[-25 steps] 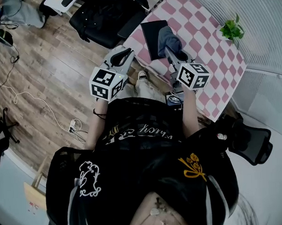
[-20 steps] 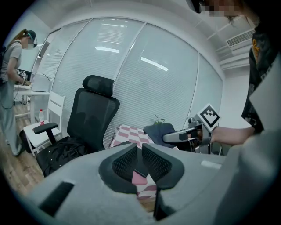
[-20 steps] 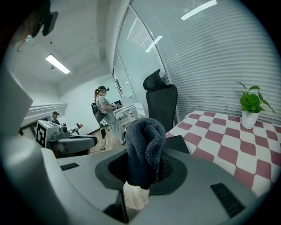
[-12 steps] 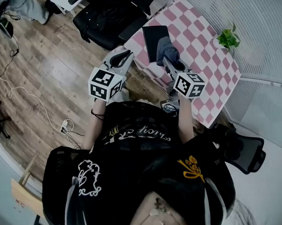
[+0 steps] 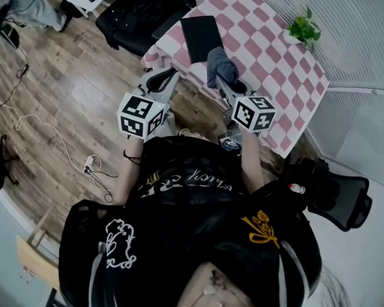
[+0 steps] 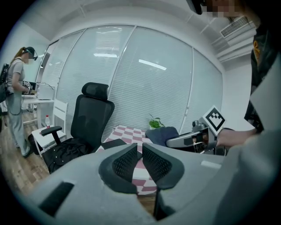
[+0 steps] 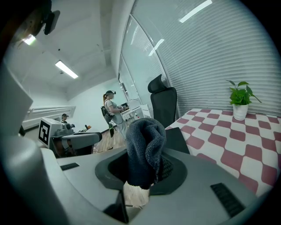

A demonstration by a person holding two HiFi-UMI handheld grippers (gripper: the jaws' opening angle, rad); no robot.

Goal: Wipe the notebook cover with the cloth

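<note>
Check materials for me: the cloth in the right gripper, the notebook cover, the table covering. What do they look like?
Cloth: soft, matte dark fabric, probably knit or terry. It shows a looped weave and limp folds where the right gripper clamps it.
Notebook: smooth, even black cover lying flat. It could be plastic or faux leather.
Table covering: pink-and-white check, likely fabric or vinyl, and it seems to drape at the edge.

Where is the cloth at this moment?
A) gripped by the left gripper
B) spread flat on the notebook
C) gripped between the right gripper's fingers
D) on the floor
C: the right gripper view shows the dark cloth bunched between the fingers of the right gripper.
</note>
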